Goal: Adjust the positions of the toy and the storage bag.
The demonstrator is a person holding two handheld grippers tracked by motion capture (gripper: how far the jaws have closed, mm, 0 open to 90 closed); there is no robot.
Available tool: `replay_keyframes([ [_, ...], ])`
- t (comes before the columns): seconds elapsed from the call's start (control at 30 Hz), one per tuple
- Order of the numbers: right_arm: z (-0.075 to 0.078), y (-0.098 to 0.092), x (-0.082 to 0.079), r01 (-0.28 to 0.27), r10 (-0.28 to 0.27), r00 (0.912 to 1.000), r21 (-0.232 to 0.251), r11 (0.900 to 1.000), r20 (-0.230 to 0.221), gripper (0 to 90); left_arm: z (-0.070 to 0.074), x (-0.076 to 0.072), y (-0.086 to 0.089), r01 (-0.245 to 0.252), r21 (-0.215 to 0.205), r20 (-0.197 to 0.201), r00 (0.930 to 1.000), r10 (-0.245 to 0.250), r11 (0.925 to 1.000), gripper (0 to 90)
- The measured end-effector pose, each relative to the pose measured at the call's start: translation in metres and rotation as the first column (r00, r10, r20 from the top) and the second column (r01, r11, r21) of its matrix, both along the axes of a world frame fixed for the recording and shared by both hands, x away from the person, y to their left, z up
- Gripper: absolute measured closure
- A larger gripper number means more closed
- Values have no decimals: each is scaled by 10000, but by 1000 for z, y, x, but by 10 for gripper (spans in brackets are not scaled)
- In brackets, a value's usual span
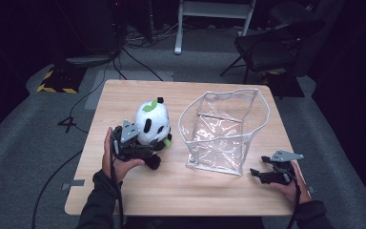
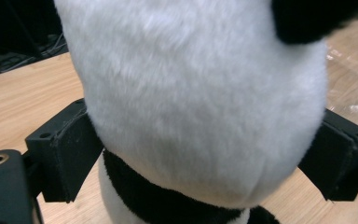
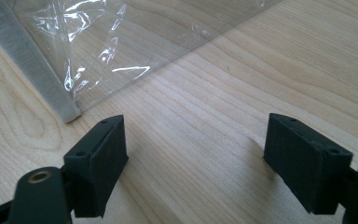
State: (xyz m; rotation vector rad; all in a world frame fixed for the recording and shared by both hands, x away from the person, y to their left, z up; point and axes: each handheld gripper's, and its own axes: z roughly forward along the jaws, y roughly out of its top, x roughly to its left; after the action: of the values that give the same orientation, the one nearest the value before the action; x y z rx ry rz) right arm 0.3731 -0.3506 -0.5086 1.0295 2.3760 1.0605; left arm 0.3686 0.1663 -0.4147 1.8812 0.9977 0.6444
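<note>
Panda (image 1: 151, 123): plush, white with black ears and limbs, a green leaf on its head; stood upright on the left half of the table (image 1: 171, 191), just left of the bag (image 1: 224, 129). Left gripper (image 1: 140, 151): held at the panda's near side, jaws set wide around its white body; in the left gripper view both pads (image 2: 70, 149) pressed against the plush (image 2: 196, 93) on either flank, so it was clamped. Bag: clear plastic, pale-edged, mouth gaping, lay at the table's centre-right, apart from the panda. Right gripper (image 1: 262, 174): rested low over the near right part of the table, just beside the bag's near corner (image 3: 70, 112), jaws wide apart with bare wood between them, holding nothing.
</note>
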Motion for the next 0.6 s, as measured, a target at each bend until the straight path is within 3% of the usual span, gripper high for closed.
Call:
replay_keyframes([
  [0.03,0,0,0,7,-7,10000,0,10000,-4,208,2,-1,-2,42,222,75,10000,-43,9997,96],
  [0.1,0,0,0,12,-12,10000,4,10000,-4,208,3,-1,-3,38,264,104,9999,-40,9996,96],
  [0.2,0,0,0,2,-2,10000,0,10000,-1,208,6,-2,-1,-229,120,116,9997,227,9997,97],
  [0.23,0,0,0,13,-13,10000,10,10000,-8,208,9,-3,1,-377,-201,193,9991,381,9991,100],
  [0.37,0,0,0,7,-7,10000,2,10000,-8,208,16,-6,3,-286,-526,557,9979,315,9982,115],
  [0.6,0,0,0,15,-15,10000,9,10000,-10,208,15,-3,-3,-132,-228,477,9988,143,9997,93],
])
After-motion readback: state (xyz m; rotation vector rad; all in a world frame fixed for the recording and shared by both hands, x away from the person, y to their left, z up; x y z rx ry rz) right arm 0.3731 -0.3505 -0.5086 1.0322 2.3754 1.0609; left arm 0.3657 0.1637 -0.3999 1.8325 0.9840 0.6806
